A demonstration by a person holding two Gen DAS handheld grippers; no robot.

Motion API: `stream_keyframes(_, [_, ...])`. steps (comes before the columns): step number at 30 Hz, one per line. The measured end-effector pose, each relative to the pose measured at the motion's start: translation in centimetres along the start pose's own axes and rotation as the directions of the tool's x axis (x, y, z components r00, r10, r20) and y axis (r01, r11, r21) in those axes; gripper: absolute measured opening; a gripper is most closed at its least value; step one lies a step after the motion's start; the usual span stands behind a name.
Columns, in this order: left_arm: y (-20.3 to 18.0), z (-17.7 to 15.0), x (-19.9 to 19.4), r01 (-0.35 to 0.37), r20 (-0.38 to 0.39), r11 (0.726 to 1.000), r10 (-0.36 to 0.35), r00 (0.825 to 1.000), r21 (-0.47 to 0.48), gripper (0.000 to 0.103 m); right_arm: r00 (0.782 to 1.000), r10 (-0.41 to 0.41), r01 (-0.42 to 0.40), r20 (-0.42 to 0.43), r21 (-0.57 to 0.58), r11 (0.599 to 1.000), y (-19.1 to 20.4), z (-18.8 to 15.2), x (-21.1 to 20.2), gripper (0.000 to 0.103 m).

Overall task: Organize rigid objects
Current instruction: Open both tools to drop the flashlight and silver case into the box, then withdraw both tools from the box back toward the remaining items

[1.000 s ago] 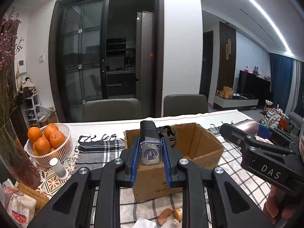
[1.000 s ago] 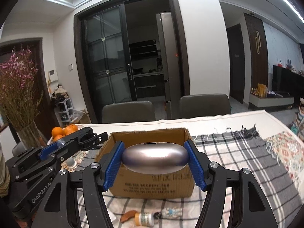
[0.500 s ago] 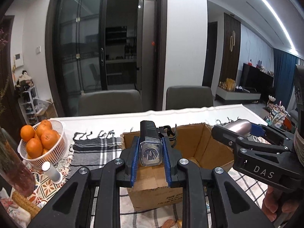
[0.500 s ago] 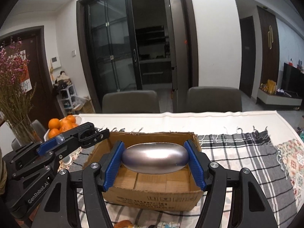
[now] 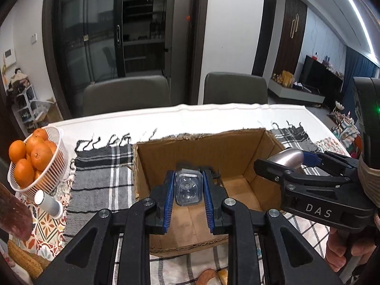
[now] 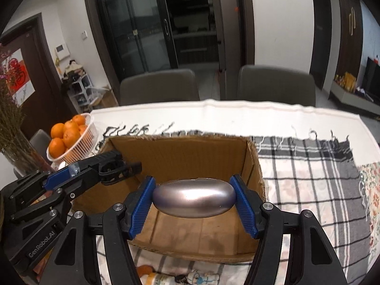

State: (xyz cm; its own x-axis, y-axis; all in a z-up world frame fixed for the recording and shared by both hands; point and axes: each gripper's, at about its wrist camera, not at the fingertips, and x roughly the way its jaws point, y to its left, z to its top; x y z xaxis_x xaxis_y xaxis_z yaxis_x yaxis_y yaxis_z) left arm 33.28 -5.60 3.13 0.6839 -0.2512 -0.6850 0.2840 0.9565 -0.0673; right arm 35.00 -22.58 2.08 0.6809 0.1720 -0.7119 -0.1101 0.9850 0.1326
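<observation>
An open cardboard box [image 5: 213, 152] [image 6: 180, 152] stands on the checked cloth. My left gripper [image 5: 187, 190] is shut on a black flashlight [image 5: 187, 187] with a clear square lens and holds it over the box's left part; it also shows in the right wrist view [image 6: 118, 165]. My right gripper [image 6: 193, 199] is shut on a smooth silver oval case [image 6: 193, 199] and holds it over the box opening; the case also shows in the left wrist view [image 5: 287, 158]. The box floor looks bare.
A white basket of oranges [image 5: 30, 161] [image 6: 68, 137] stands at the left, with a small white cylinder [image 5: 47, 203] beside it. Small items [image 6: 175, 279] lie in front of the box. A vase of dried flowers [image 6: 14, 142] stands far left. Two chairs stand behind the table.
Both grippers have moved forward and tilted down over the box, so its inside now shows. Each still holds its object.
</observation>
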Motion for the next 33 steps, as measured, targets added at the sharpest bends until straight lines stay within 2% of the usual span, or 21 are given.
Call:
stream_keyframes(4, [0.0,0.0,0.6,0.0,-0.027,1.0,0.0,1.0,-0.024,0.024,0.998,0.018,-0.016,-0.054,0.032,0.999,-0.8,-0.1,1.1,0.069])
stream_keyframes(8, [-0.1,-0.1,-0.2,-0.021,-0.005,1.0,0.021,1.0,-0.022,0.033,0.999,0.019,-0.016,-0.051,0.046,0.999,-1.0,-0.2,0.8,0.073])
stream_keyframes(13, [-0.2,-0.6,-2.0,-0.051,0.039,0.998,0.052,0.998,-0.02,0.044,1.0,-0.019,0.018,0.011,0.055,0.998,-0.7,-0.7,-1.3,0.073])
stream_keyframes(18, [-0.6,-1.5,-4.7,-0.088,0.108,0.996,0.09,0.99,-0.024,0.063,0.995,-0.052,0.045,0.084,0.077,0.996,-0.3,-1.4,-4.1,0.073])
stream_keyframes(22, [-1.0,-2.4,-6.9,-0.12,0.164,0.993,0.121,0.979,-0.015,0.075,0.987,-0.089,0.075,0.133,0.101,0.992,-0.1,-2.5,-6.5,0.078])
stream_keyframes(24, [-1.2,-3.1,-8.1,-0.123,0.19,0.992,0.124,0.974,-0.017,0.086,0.983,-0.104,0.089,0.151,0.102,0.991,0.0,-3.2,-7.6,0.079])
stream_keyframes(33, [-2.1,-6.0,-12.2,-0.145,0.281,0.989,0.138,0.95,0.004,0.103,0.959,-0.145,0.127,0.242,0.09,0.988,1.2,-6.3,-12.4,0.092])
